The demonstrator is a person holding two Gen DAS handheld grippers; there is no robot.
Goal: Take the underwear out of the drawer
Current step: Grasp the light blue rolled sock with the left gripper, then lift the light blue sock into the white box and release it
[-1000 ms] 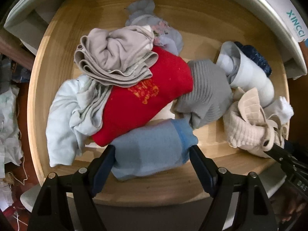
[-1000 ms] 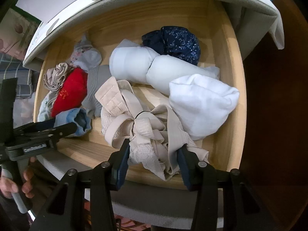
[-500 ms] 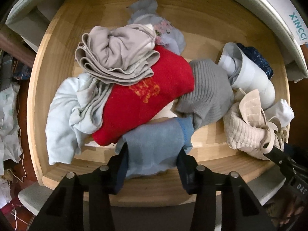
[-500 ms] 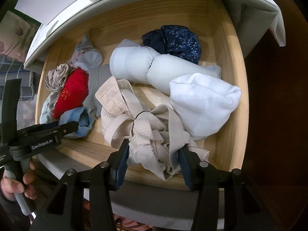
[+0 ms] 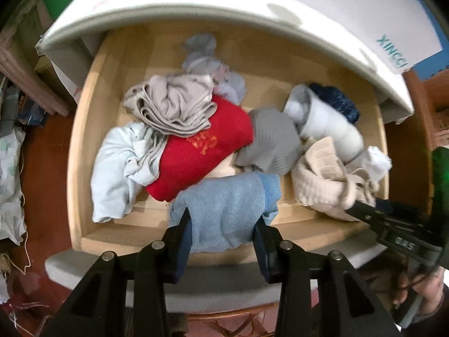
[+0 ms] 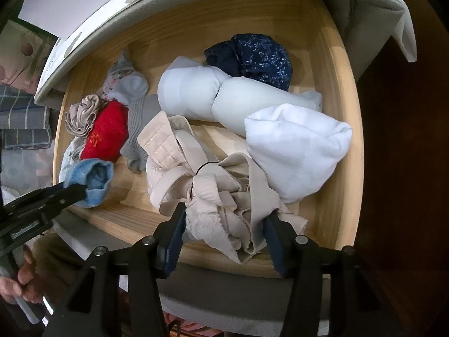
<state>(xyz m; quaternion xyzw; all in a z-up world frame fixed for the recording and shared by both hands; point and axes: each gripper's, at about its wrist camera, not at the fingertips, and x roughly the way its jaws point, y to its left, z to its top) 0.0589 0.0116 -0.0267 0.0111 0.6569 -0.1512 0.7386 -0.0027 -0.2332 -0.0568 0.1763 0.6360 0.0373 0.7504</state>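
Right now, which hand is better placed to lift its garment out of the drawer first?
Left. The left tool has just closed on the light blue garment, already drawn over the drawer front. The right tool has just been opening around the beige bra, which lies tangled inside.

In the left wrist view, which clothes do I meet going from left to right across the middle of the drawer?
Pale blue garment → red garment → grey ribbed garment → beige bra → small white piece.
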